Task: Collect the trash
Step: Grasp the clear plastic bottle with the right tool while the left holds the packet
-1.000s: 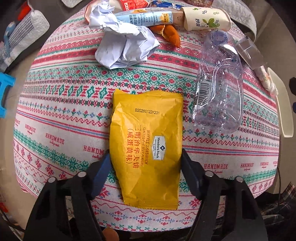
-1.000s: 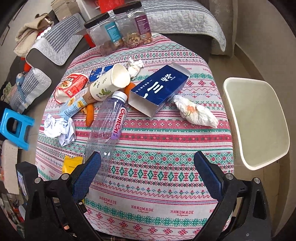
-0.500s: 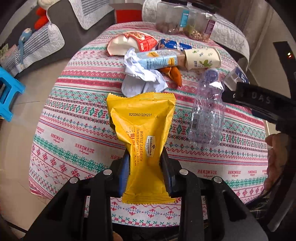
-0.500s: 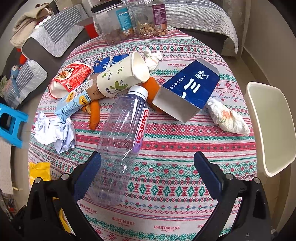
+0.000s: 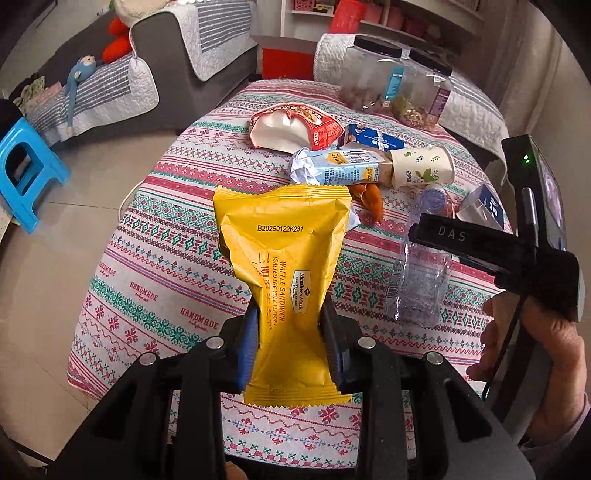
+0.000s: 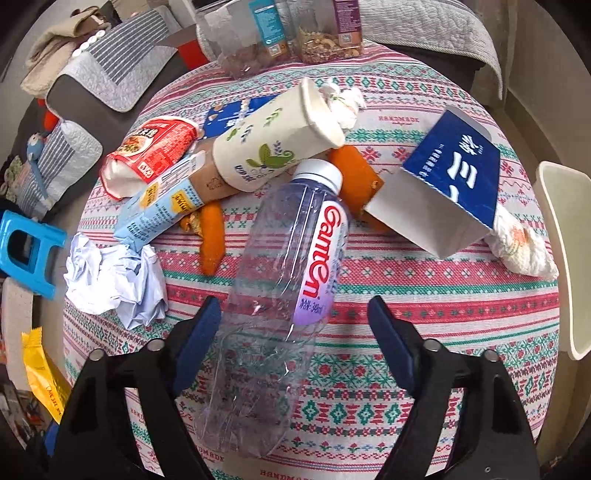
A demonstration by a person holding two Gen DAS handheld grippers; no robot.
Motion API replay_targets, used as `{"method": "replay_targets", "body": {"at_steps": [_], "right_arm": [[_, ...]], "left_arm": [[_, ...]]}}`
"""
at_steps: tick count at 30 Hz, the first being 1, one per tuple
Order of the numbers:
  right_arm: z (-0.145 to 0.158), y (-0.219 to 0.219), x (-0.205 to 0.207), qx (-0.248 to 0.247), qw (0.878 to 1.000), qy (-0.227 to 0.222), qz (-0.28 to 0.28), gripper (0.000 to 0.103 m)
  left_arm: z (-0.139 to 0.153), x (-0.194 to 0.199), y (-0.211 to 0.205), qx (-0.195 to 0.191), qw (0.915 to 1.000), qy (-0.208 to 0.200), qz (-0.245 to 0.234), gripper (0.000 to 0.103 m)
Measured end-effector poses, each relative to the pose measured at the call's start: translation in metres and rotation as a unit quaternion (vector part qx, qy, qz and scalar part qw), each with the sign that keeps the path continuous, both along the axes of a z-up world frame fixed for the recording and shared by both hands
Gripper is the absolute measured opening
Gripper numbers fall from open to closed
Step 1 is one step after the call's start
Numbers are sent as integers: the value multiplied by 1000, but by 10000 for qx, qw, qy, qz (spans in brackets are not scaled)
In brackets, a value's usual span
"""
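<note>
My left gripper (image 5: 290,317) is shut on a yellow snack packet (image 5: 284,251) and holds it upright above the patterned tablecloth (image 5: 155,295). In the right wrist view an empty clear plastic bottle (image 6: 295,258) lies on the cloth with its white cap pointing away. My right gripper (image 6: 293,310) straddles the bottle's lower half, pointing steeply down. Its jaws are closing, and both pads still stand clear of the bottle's sides. The same bottle (image 5: 421,273) shows in the left wrist view under the right-hand tool, which a person's hand (image 5: 535,343) holds.
Beyond the bottle lie a paper cup (image 6: 273,144), an open blue carton (image 6: 450,173), crumpled paper (image 6: 110,280), a red snack bag (image 6: 151,155), orange peel (image 6: 212,240) and a tissue wad (image 6: 521,243). A cream tray-like object (image 6: 565,258) stands right of the table. Two jars (image 6: 273,33) sit at the back.
My left gripper shut on the yellow packet and lifted it off the cloth. My right gripper moved over the bottle, came lower, and its jaws narrowed around it.
</note>
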State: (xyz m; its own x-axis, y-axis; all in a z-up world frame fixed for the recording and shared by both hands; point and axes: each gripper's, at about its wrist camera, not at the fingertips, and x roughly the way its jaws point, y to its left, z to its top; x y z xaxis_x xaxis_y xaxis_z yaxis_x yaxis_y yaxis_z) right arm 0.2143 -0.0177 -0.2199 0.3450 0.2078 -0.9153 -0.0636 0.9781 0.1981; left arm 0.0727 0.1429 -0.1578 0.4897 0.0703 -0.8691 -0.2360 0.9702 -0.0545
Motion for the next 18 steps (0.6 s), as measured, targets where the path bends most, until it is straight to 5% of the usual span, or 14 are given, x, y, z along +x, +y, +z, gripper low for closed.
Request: {"method": "replay_targets", "body": {"at_steps": [1, 2, 18], "right_arm": [[0, 4, -2, 4, 9999, 13, 109, 52], [0, 8, -3, -37, 9998, 21, 189, 50], [61, -20, -34, 271, 9943, -874, 554, 43]], "left_arm": [[-1, 1, -1, -22, 10000, -29, 27, 31], [1, 1, -1, -32, 9999, -77, 61, 31], [32, 10, -22, -276, 9967, -739, 214, 31]]}}
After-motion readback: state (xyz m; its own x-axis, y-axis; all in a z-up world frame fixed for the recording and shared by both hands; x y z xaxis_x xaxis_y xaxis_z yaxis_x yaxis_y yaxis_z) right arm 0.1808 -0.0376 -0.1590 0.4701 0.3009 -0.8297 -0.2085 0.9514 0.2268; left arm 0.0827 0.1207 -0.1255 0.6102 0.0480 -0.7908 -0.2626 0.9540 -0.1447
